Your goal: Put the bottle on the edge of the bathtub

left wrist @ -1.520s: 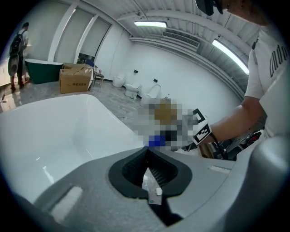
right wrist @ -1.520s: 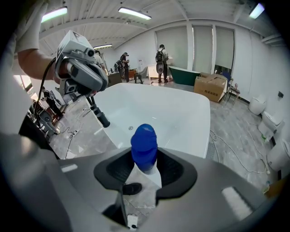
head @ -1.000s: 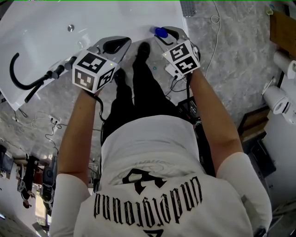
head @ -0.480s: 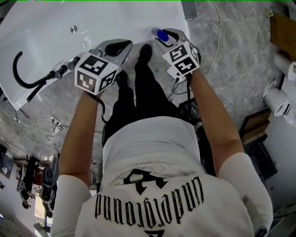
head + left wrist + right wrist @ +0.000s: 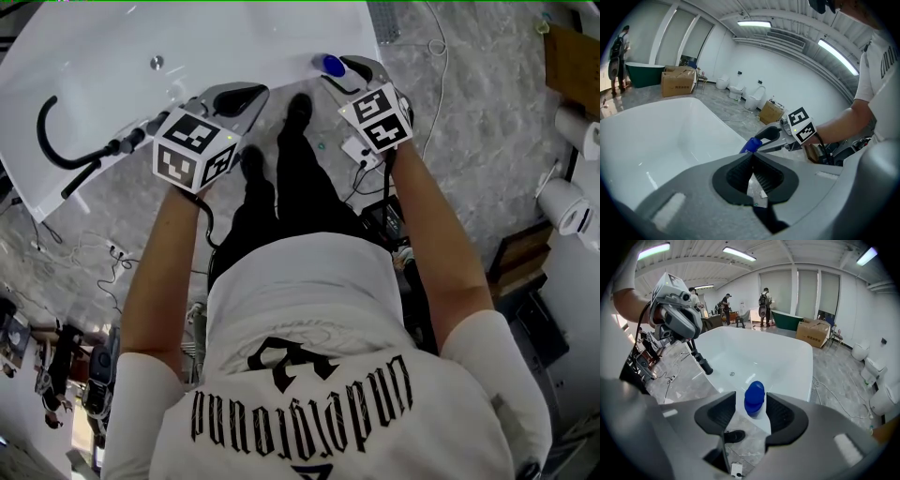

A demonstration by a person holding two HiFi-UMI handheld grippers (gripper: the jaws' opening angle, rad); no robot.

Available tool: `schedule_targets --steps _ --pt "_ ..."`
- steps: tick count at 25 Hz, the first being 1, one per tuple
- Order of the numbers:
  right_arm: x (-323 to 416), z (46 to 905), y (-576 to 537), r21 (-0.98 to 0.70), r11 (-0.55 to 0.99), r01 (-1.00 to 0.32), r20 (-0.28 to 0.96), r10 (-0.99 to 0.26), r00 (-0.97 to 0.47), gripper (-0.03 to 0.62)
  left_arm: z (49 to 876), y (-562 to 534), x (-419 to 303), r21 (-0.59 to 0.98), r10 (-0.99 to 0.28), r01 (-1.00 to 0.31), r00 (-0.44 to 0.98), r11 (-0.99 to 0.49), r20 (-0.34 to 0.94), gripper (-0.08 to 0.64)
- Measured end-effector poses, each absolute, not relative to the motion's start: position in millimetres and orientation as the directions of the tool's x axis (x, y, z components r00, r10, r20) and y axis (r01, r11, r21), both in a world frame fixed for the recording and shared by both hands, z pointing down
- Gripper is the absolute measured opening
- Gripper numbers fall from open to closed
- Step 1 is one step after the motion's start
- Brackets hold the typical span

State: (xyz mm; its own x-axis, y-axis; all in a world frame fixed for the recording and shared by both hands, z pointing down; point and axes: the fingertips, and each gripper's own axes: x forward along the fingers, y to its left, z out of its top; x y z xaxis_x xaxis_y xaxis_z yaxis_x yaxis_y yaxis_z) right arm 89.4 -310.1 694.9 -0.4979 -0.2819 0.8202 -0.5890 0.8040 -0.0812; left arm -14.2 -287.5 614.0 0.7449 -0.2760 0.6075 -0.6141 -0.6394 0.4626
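Observation:
A white bottle with a blue cap (image 5: 754, 398) stands upright on the near rim of the white bathtub (image 5: 787, 357). It sits between the jaws of my right gripper (image 5: 751, 403), which are opening, with a gap on each side of the cap. In the head view the cap (image 5: 330, 66) shows just ahead of the right gripper (image 5: 343, 71). My left gripper (image 5: 234, 95) hovers over the tub's rim (image 5: 272, 56) to the left, jaws shut together on nothing (image 5: 751, 157). From the left gripper view the cap (image 5: 750, 145) and the right gripper (image 5: 771, 136) lie straight ahead.
A black shower hose and handset (image 5: 66, 155) hang over the tub's left rim, near a round drain (image 5: 157, 62). The person's black shoes (image 5: 300, 105) stand on the marble floor with cables (image 5: 427, 84). Cardboard boxes (image 5: 815, 331), toilets (image 5: 865, 369) and other people (image 5: 764, 301) are far off.
The right gripper's jaws have spread away from the bottle's sides and the gripper has edged slightly right. The bottle stays on the rim. The left gripper has hardly moved.

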Motion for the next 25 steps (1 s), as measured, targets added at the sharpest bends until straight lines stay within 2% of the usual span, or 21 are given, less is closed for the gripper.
schedule_targets --steps 8,16,25 --pt "88 631 -287 -0.043 0.762 -0.646 0.794 -0.366 -0.485 0.201 566 -258 -25 0.425 -0.292 -0.589 0.759 -0.687 0.581 0.008" --pt "77 541 -253 -0.005 0.727 -0.687 0.712 -0.48 -0.513 0.186 506 -213 -37 0.366 -0.346 -0.568 0.782 -0.737 0.518 0.008" --pt "33 445 -190 0.063 0.704 -0.708 0.601 -0.592 -0.536 0.107 414 -166 -58 0.27 -0.406 -0.533 0.818 -0.802 0.408 0.008"
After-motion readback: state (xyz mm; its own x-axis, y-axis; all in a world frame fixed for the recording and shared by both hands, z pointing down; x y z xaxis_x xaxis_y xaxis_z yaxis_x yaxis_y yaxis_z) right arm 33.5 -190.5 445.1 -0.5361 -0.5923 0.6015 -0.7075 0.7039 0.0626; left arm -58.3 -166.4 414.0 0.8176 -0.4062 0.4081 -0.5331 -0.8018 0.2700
